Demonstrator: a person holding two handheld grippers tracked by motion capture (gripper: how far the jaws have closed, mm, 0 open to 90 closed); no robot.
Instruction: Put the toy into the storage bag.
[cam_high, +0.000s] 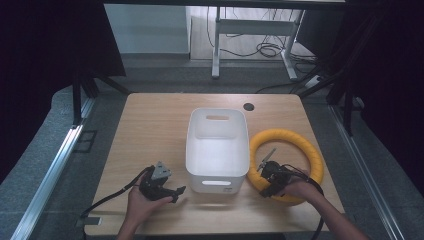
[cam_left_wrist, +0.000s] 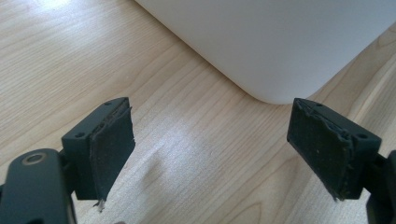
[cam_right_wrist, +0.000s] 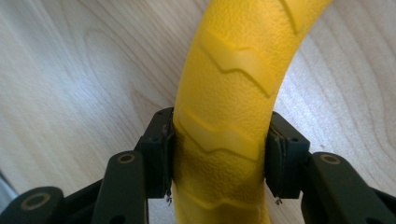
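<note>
a light wooden table (cam_high: 150, 120) is sitting in the middle of the frame on grey floor (cam_high: 55, 150). black curtains (cam_high: 45, 45) are hanging at upper left and right. a white desk frame (cam_high: 252, 27) and cables (cam_high: 267, 49) are showing at top centre.

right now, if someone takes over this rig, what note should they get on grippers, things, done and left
Right gripper: shut on the near-left arc of the yellow ring, which lies flat on the table, right of the white bin.
Left gripper: open, holding nothing, low over the table by the bin's near-left corner.
Done: ring gripped.
Left: ring not yet lifted; probably goes into the bin, which looks empty.
</note>
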